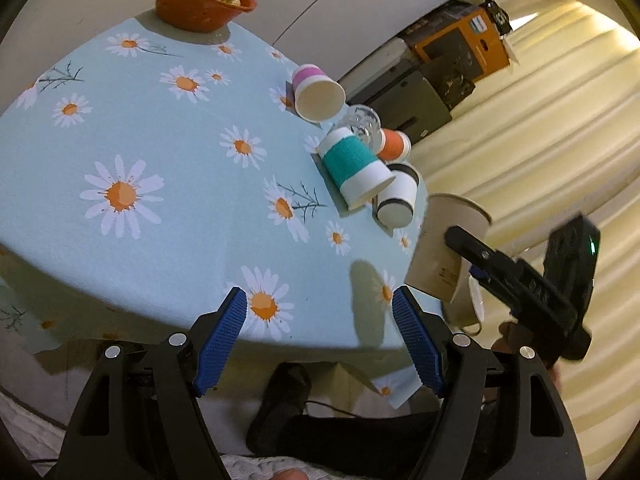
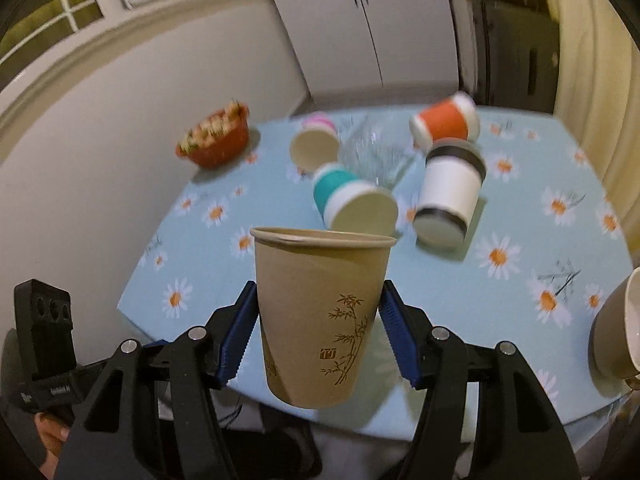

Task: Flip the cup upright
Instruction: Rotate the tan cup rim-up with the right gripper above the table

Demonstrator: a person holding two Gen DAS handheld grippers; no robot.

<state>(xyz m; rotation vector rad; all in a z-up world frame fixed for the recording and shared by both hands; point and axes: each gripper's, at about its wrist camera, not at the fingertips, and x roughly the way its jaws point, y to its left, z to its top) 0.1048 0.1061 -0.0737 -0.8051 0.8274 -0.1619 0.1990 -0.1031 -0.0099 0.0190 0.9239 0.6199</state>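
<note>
My right gripper point(image 2: 318, 320) is shut on a tan paper cup point(image 2: 320, 312) with a bamboo print. It holds the cup upright, mouth up, in the air above the near edge of the daisy tablecloth point(image 2: 500, 300). The same cup point(image 1: 444, 248) shows at the right in the left wrist view, off the table's edge, with the right gripper's body point(image 1: 528, 288) beside it. My left gripper point(image 1: 318, 312) is open and empty, low over the table's near edge.
Several paper cups lie on their sides: teal point(image 2: 352, 196), black-banded white point(image 2: 450, 196), orange point(image 2: 444, 122), pink point(image 2: 314, 140). A clear glass point(image 2: 372, 148) stands among them. An orange bowl of food point(image 2: 216, 138) sits far left. A brown mug point(image 2: 620, 328) is at the right edge.
</note>
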